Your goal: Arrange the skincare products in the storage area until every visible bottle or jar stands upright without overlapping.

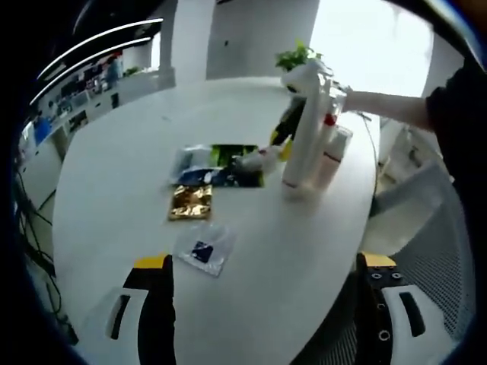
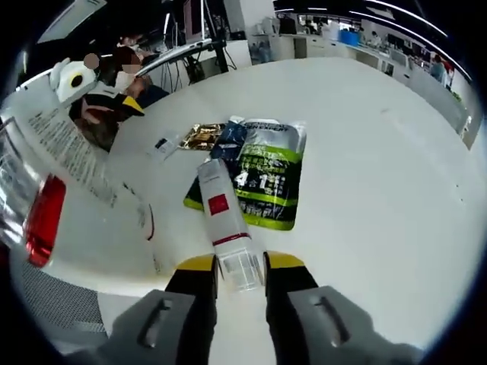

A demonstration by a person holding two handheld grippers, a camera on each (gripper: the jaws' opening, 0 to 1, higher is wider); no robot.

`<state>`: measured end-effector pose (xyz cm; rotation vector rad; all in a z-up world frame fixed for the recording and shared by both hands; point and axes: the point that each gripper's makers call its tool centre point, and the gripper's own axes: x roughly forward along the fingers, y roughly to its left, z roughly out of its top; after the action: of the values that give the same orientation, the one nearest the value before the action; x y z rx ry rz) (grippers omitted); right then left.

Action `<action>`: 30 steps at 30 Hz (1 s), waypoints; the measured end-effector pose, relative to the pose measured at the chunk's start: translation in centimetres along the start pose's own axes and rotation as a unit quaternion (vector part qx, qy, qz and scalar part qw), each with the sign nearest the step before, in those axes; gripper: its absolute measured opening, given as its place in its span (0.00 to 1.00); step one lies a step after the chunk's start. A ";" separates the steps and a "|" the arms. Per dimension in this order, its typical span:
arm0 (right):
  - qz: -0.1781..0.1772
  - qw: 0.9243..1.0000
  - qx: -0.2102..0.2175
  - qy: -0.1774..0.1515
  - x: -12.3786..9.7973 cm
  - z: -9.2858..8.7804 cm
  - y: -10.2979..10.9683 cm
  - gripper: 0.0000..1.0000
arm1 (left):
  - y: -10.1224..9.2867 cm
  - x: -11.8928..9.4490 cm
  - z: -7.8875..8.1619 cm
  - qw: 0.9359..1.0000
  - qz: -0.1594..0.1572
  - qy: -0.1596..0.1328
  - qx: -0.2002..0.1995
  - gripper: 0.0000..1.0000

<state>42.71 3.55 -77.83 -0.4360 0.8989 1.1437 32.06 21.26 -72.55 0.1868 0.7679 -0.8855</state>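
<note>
In the right gripper view, the right gripper [image 2: 240, 268] rises from the bottom centre, its yellow-tipped jaws drawn in close against a lying bottle [image 2: 225, 220]. In the left gripper view, the left gripper [image 1: 266, 270] has its jaws spread wide at the lower corners, and the right gripper [image 1: 275, 137] reaches in from the upper right on a bare forearm [image 1: 384, 106].

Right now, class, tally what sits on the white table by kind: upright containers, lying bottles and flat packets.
Upright containers: 2 (tall white tube, red-banded bottle)
Lying containers: 1 (lying bottle, between the jaws of the right gripper)
Flat packets: 4 (gold packet, clear packet, green packet, silvery-blue packet)
Total: 7
</note>
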 end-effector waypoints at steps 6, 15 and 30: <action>0.000 0.999 -0.042 0.031 0.1 -0.1 0.1 0.20 | -0.3 0.0 0.1 1.000 -0.002 0.002 0.007 0.97; -0.022 0.997 -0.069 0.037 -0.6 0.6 -0.2 0.18 | -0.6 0.0 1.7 1.000 -0.004 -0.013 0.017 0.97; -0.080 0.992 -0.092 -0.011 -4.2 3.0 -0.8 0.17 | -1.1 -0.8 2.1 0.999 0.003 -0.020 0.032 0.97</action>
<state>44.04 2.93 -72.83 -0.6345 0.7290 1.0841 32.04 20.16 -70.32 0.2265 0.7022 -0.9065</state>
